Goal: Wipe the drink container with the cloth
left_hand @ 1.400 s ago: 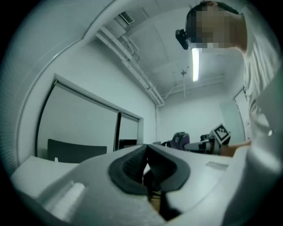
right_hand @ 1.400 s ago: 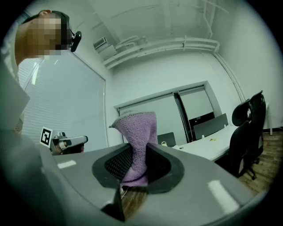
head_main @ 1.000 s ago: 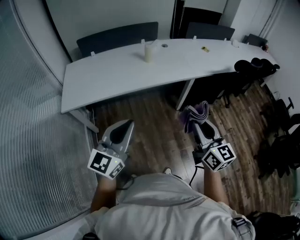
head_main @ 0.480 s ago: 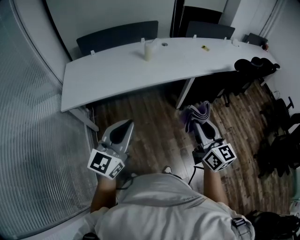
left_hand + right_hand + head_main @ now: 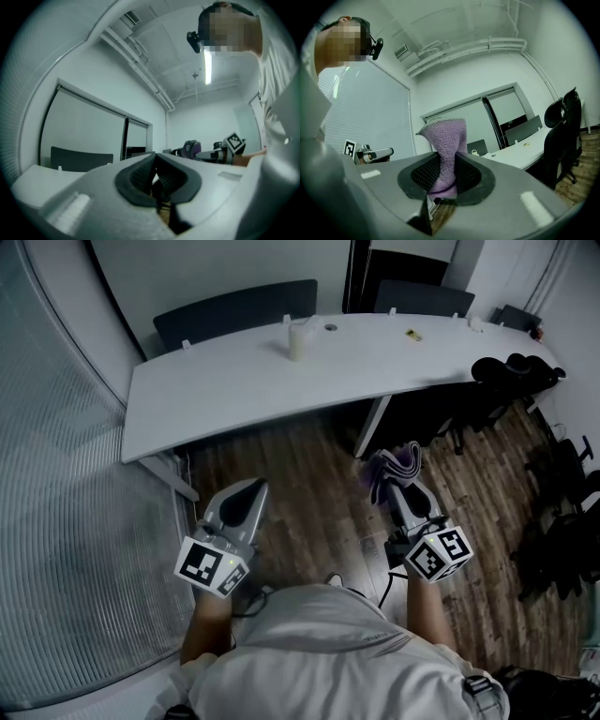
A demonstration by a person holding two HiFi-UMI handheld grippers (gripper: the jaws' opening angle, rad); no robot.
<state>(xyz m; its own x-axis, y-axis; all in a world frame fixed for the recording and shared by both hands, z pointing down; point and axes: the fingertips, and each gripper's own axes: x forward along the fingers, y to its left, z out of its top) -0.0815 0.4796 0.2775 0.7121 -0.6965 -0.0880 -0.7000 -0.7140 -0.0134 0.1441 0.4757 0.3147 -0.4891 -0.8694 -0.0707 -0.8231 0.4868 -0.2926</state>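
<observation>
A pale drink container [image 5: 297, 341] stands upright on the long white table [image 5: 234, 390], far ahead of both grippers; it shows small in the right gripper view as the container [image 5: 474, 153]. My right gripper [image 5: 389, 472] is shut on a purple cloth [image 5: 397, 466], which sticks up between the pads as the cloth [image 5: 444, 150]. My left gripper [image 5: 251, 487] hangs over the wooden floor, shut with nothing between its pads [image 5: 140, 176]. Both grippers point level and sit well short of the table.
Dark chair backs [image 5: 234, 310] line the table's far side. A black office chair [image 5: 511, 376] stands at the table's right end, with more dark chairs [image 5: 562, 521] along the right. A glass wall with blinds [image 5: 66, 521] runs close on the left. A small round object [image 5: 330, 328] and a yellow bit [image 5: 412, 336] lie on the table.
</observation>
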